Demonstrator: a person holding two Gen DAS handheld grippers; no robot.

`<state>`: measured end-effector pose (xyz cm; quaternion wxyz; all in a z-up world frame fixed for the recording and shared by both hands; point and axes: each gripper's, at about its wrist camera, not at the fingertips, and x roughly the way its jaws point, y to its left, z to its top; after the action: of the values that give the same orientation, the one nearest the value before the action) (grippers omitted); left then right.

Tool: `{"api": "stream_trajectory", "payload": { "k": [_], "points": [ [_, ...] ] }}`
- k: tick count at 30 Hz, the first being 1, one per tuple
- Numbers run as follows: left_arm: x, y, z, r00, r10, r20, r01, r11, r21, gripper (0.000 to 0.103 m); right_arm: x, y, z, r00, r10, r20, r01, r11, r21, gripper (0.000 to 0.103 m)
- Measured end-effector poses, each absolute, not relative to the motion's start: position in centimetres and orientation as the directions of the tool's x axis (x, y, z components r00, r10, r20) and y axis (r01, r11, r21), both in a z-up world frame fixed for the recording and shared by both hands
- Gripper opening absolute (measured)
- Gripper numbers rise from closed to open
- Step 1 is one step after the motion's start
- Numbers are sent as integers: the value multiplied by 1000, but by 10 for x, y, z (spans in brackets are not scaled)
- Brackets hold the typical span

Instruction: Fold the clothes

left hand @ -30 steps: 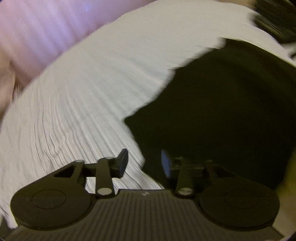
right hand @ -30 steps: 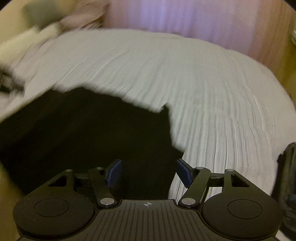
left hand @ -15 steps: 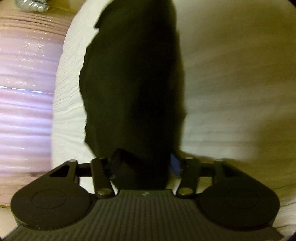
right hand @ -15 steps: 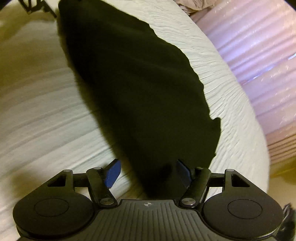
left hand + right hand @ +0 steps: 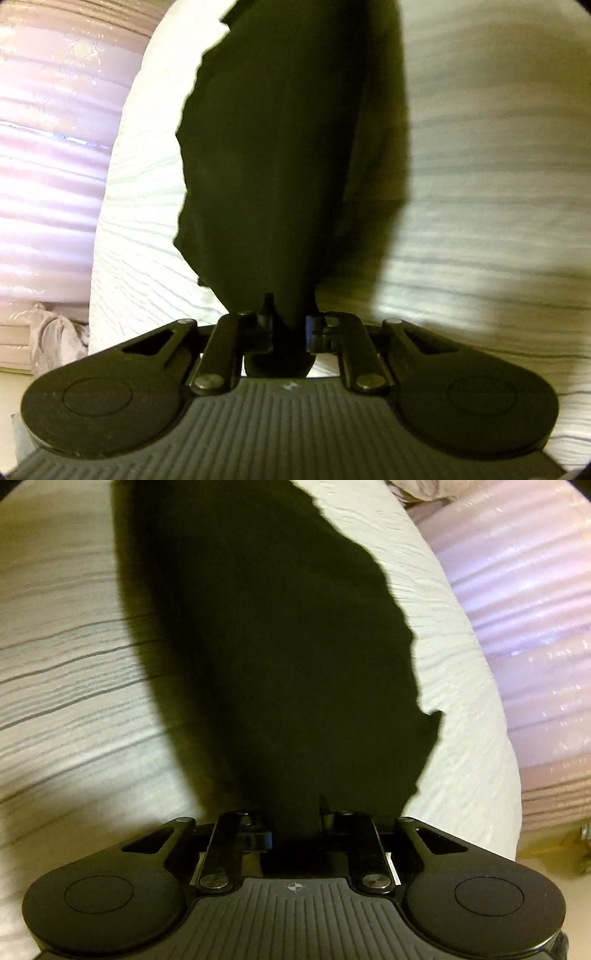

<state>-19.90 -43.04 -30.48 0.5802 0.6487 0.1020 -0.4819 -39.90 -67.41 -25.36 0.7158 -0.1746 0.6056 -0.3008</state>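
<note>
A black garment (image 5: 273, 155) stretches away from my left gripper (image 5: 290, 326) over a white ribbed bedspread (image 5: 480, 221). The left jaws are shut on a bunched edge of the garment. In the right wrist view the same black garment (image 5: 280, 657) runs forward from my right gripper (image 5: 295, 823), whose jaws are shut on its near edge. The cloth hangs between the two grips and casts a shadow on the bed. The fingertips are mostly hidden by the fabric.
Pink pleated curtain (image 5: 44, 177) stands beyond the bed's edge on the left of the left wrist view and on the right of the right wrist view (image 5: 535, 627). A crumpled pale cloth (image 5: 55, 339) lies by the bed's edge.
Both grippers were open over the garment a second ago. They closed in on its edge, and now both are shut on the cloth and hold it up off the bed.
</note>
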Motion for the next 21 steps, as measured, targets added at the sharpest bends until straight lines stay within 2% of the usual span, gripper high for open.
{"api": "stream_trajectory", "payload": {
  "k": [7,14,19,21],
  "points": [
    [-259,-390,-259,396,-463,-793,759,-321,567,11,-425,-609,-201,15,-618,-786,264,761,-593,17],
    [-337,-325,-246,221,-412,-884,820,-412,397,11,-447,-487,-193,-68,-495,-866,331,808,-487,18],
    [-356,-328,-254,246,-368,-897,840,-381,386,11,-457,-446,-204,-67,-450,-890,373,816,-441,18],
    [-362,-326,-256,261,-341,-903,853,-356,381,14,-467,-437,-207,-57,-460,-886,370,815,-446,21]
  ]
}}
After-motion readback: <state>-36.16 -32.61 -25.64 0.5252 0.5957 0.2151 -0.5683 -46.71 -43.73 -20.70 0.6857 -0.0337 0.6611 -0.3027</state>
